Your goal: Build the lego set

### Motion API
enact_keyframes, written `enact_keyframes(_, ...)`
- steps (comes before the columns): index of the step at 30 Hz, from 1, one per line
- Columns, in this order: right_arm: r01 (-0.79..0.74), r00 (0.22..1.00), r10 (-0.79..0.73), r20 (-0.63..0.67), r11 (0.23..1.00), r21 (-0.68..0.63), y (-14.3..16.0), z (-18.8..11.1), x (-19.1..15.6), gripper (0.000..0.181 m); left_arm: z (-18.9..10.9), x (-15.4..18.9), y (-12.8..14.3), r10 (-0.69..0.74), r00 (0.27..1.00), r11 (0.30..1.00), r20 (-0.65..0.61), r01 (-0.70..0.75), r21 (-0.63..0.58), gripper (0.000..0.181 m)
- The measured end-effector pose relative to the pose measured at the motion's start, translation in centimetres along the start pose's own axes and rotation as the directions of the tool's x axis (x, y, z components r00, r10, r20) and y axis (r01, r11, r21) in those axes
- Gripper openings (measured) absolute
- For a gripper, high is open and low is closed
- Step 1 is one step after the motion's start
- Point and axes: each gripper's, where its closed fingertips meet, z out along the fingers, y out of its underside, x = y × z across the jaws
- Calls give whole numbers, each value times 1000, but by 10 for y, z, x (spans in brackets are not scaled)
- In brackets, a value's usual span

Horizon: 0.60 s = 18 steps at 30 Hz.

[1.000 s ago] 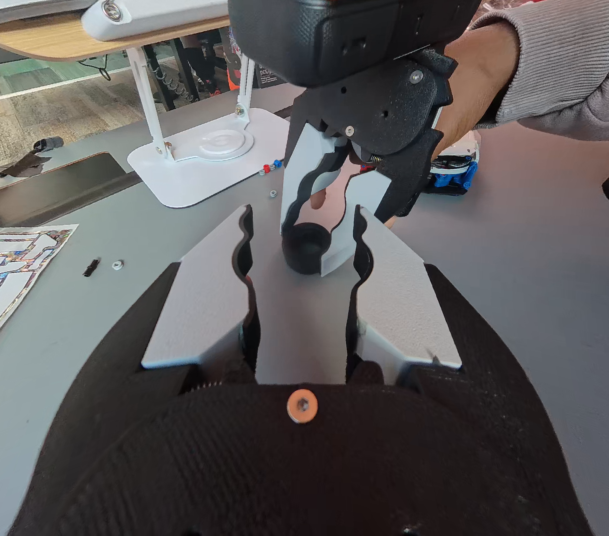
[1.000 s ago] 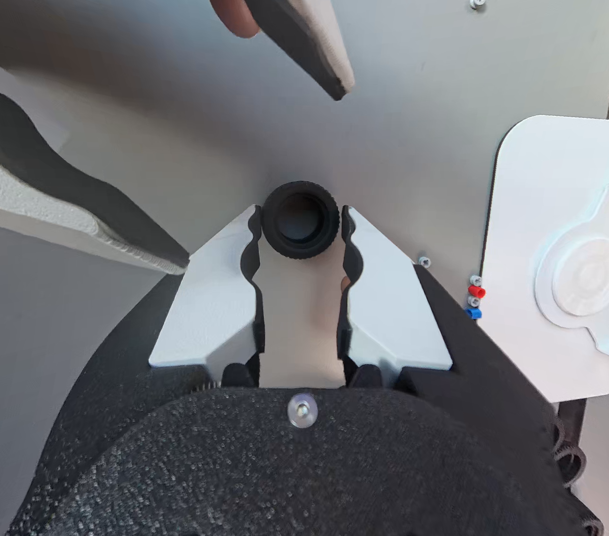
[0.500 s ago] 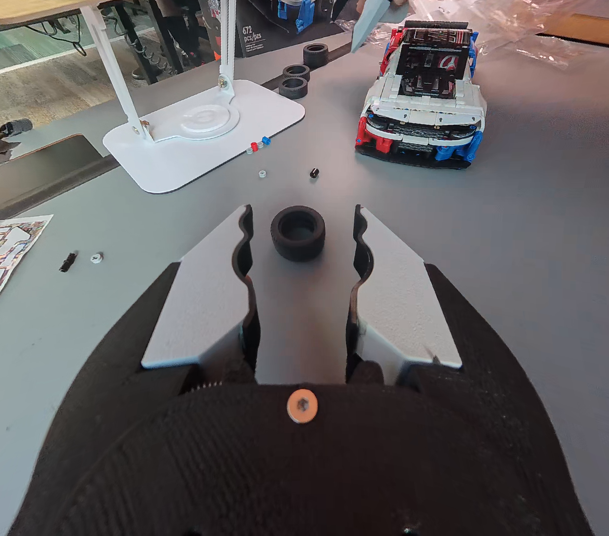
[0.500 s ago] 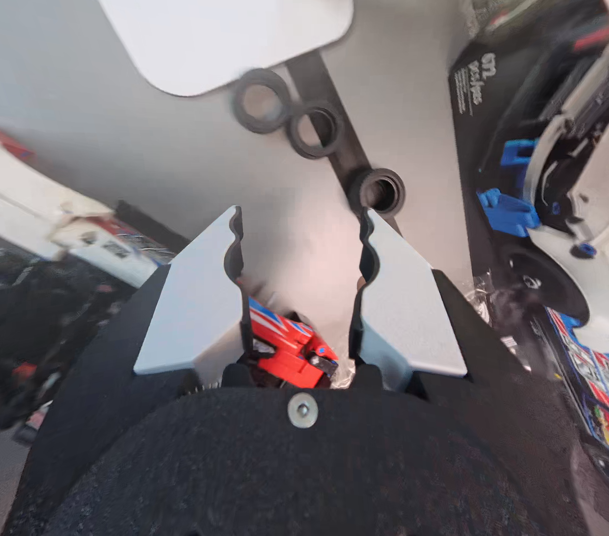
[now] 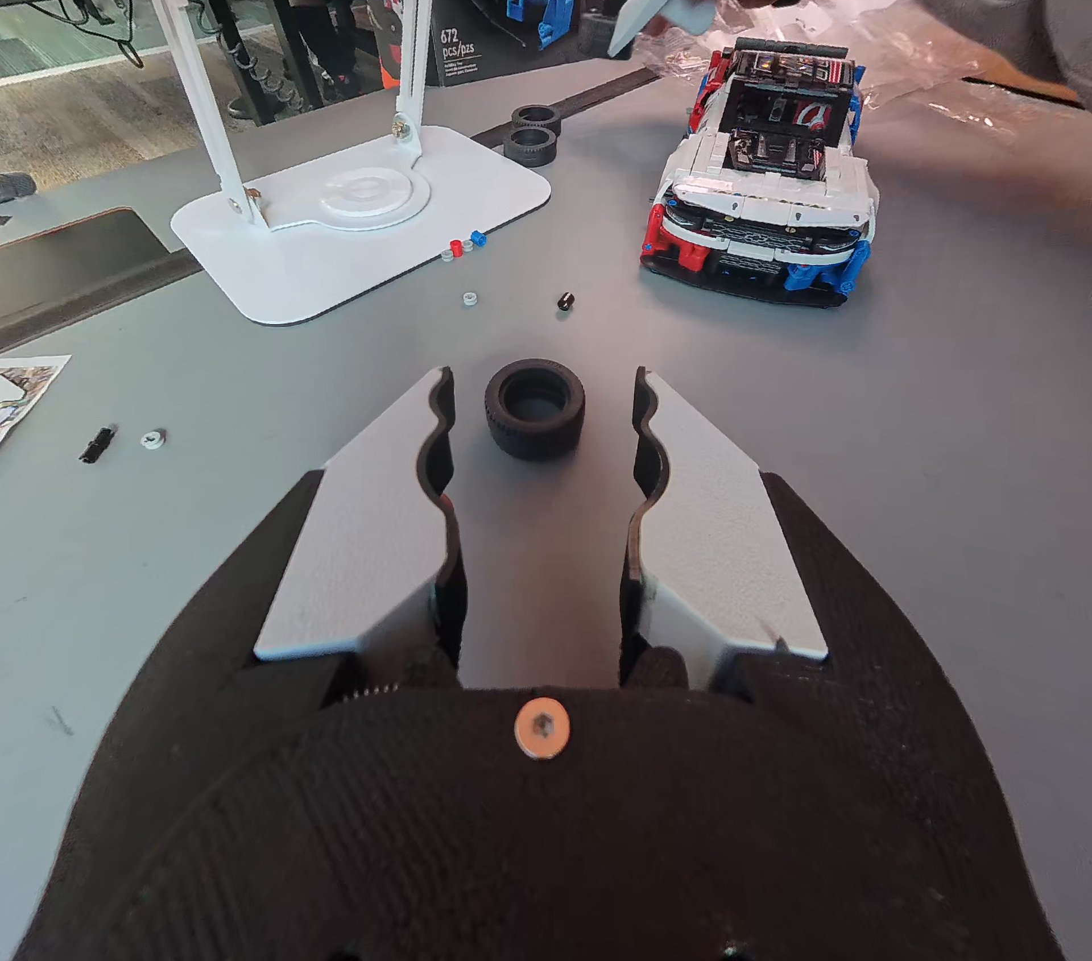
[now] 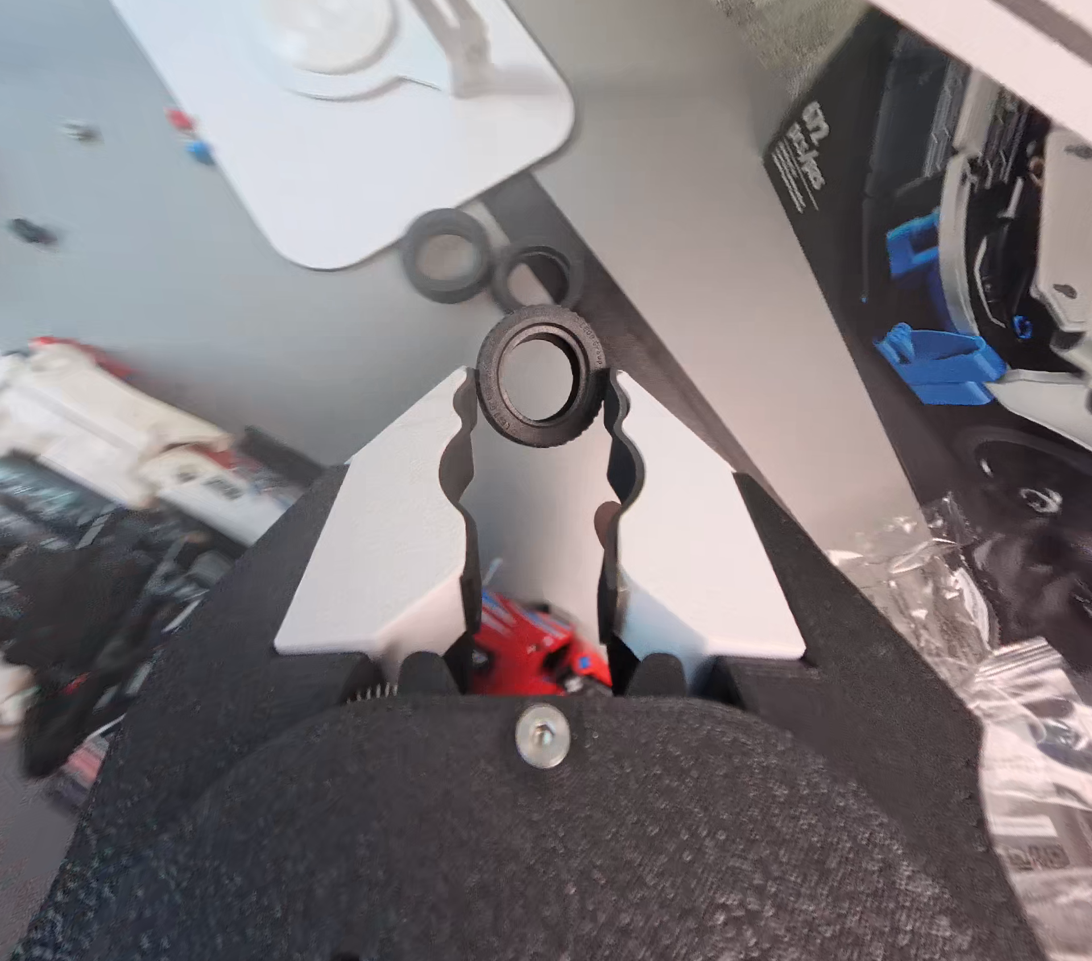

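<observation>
A black tyre [image 5: 535, 415] lies flat on the grey table [image 5: 886, 460] between the tips of my open left gripper [image 5: 540, 374], touching neither finger. The white, red and blue lego car [image 5: 762, 200] stands farther off to the right. My right gripper [image 6: 543, 389] is shut on a second black tyre [image 6: 540, 386], pinched at its fingertips, hole facing the camera. Two more tyres [image 6: 484, 265] lie just beyond it and also show in the left wrist view [image 5: 532, 135]. In that view a hand holds the right gripper [image 5: 638, 17] over the table's far side.
A white lamp base [image 5: 354, 223] stands at the far left with small red, blue and grey pieces [image 5: 464, 247] at its edge. A grey stud [image 5: 470, 299], black pins [image 5: 565, 300] [image 5: 97, 442] and an instruction sheet [image 5: 23, 389] lie about. The set's box [image 6: 945, 223] and plastic bags [image 5: 945, 64] sit behind. Left tips to right tips: about 35 cm. The grey stud [image 5: 470, 299] is about 12 cm from my left fingertips and 25 cm from my right.
My right gripper left the tyre in front of the left gripper, swung to the far tyres by the lamp base and closed on one. The left gripper stays open and still.
</observation>
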Motion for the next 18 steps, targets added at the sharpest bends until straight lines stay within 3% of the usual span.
enact_keyframes(4, 172, 976, -182, 124, 981, 84, -24, -39, -118, 42, 3, -3, 1, 9, 1000, 1000, 2, -9, -1, 60)
enact_keyframes(7, 359, 914, -363, 181, 932, 56, -27, -32, -204, 42, 4, -1, 0, 10, 1000, 1000, -3, -10, 1, 60)
enact_keyframes(9, 442, 875, -433, 216, 897, 9, -23, -12, -242, 42, 2, 2, -1, 13, 1000, 1000, -2, -13, 1, 60)
enact_keyframes(13, 520, 833, -481, 273, 849, -92, -16, 34, -267, 42, -7, 10, -14, -38, 999, 998, -25, 39, 55, 59)
enact_keyframes(18, 577, 799, -497, 339, 793, -197, 0, 58, -272, 45, -16, 4, -24, -56, 998, 993, -12, 57, 102, 57)
